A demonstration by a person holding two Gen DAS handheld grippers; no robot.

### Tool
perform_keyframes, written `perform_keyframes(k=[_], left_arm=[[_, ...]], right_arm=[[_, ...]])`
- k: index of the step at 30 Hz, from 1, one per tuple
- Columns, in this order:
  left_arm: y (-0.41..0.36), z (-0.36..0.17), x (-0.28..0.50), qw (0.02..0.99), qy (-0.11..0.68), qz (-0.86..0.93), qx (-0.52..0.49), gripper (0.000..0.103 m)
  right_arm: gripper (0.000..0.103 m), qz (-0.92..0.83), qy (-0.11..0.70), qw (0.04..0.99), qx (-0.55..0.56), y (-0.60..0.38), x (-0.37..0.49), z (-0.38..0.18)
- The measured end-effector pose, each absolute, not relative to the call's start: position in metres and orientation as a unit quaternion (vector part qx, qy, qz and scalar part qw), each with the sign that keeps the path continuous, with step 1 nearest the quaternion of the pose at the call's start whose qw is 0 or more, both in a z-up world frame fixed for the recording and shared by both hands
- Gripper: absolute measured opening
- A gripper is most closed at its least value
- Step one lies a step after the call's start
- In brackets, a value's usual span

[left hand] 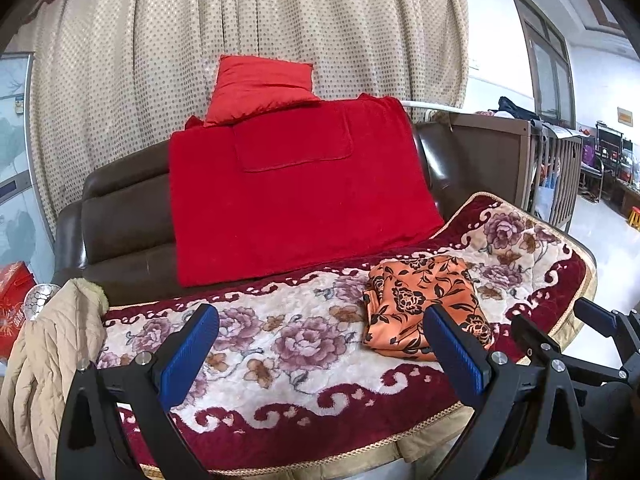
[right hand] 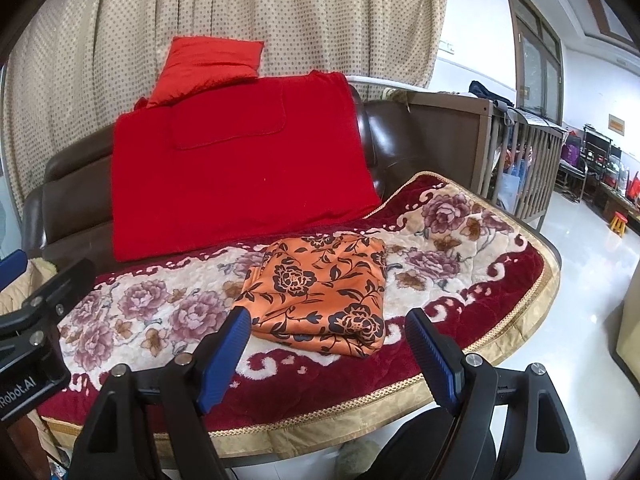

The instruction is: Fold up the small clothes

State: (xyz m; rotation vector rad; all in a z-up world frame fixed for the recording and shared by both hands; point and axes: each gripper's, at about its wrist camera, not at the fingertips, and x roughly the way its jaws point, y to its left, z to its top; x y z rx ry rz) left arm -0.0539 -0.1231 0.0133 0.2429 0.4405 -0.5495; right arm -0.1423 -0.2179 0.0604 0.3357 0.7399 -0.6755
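Orange floral garment lies folded compact on the floral blanket, so we judge folding done. Left gripper and right gripper both spread wide, empty, held clear of it.

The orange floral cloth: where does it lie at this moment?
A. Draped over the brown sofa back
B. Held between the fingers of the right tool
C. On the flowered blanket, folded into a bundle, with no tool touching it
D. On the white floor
C: the orange floral cloth rests as a folded bundle on the flowered blanket, and the right tool is open, short of it.
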Motion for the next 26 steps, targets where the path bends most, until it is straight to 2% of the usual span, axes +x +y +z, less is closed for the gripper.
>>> perform_keyframes(k=[14, 26], left_arm=[[-0.102, 0.041, -0.080, 0.943, 0.186, -0.254, 0.108, 0.101], [-0.102, 0.051, -0.063, 0.949, 0.183, -0.232, 0.109, 0.101]], right_arm=[[0.083, -0.318, 0.312, 0.882, 0.154, -0.206, -0.164, 0.095], [0.083, -0.288, 0.303, 0.897, 0.148, -0.202, -0.139, 0.104]])
